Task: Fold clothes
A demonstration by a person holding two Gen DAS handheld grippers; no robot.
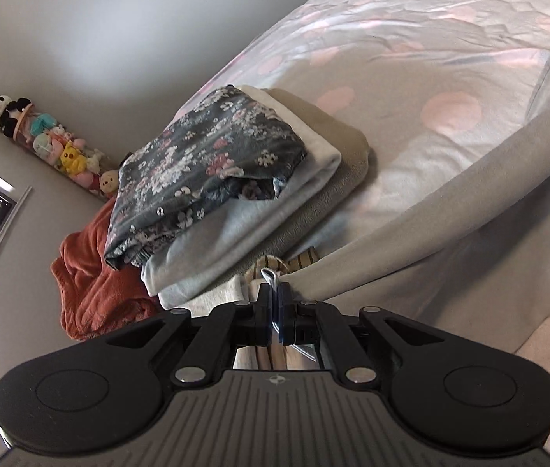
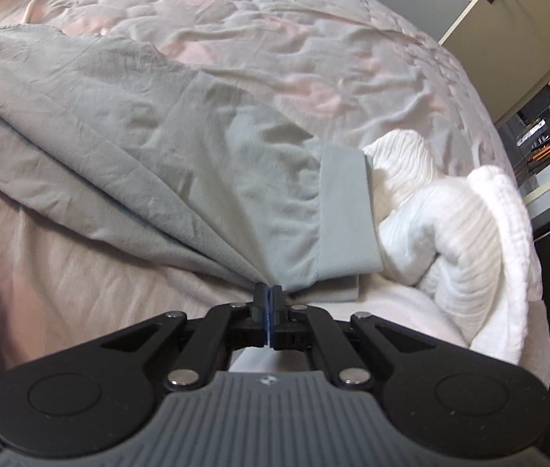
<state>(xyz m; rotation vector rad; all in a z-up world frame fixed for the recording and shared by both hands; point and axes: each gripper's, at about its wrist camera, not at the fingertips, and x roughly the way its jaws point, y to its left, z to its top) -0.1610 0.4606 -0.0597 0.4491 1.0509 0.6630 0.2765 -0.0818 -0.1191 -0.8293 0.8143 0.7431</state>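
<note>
while both sets of jaws are pressed together on cloth, the left gripper [image 1: 275, 292] pinches a small white loop or edge of the pale grey-green cotton garment [image 1: 450, 210], which runs taut from its tips up to the right across the bed. right gripper [image 2: 269, 292] is clamped on a bunched corner of the same pale grey-green cotton garment [image 2: 158, 124], just beside its flat cuff band [image 2: 347, 210]; fabric fans out from the pinch toward upper left, spread over the quilt.

just behind the left tips: a bit of striped beige fabric [image 1: 302, 258], partly hidden, cannot tell what it is. next to it a stack of folded clothes [image 1: 236, 210] on the bed edge, topped by a dark grey floral-print folded piece [image 1: 204, 163], pale blue and cream layers under it. rust-orange fleece blanket [image 1: 95, 272] heaped left of the stack.

right of the cuff in the right wrist view, a crumpled white ribbed knit garment [image 2: 450, 233], touching the cuff.

further out: quilted white bedspread with pink circles [image 1: 430, 39], rumpled. far left by the wall, a clear tube of plush toys [image 1: 53, 144] with a panda on top. far right, a cream door [image 2: 508, 39] and a doorway to another room.
</note>
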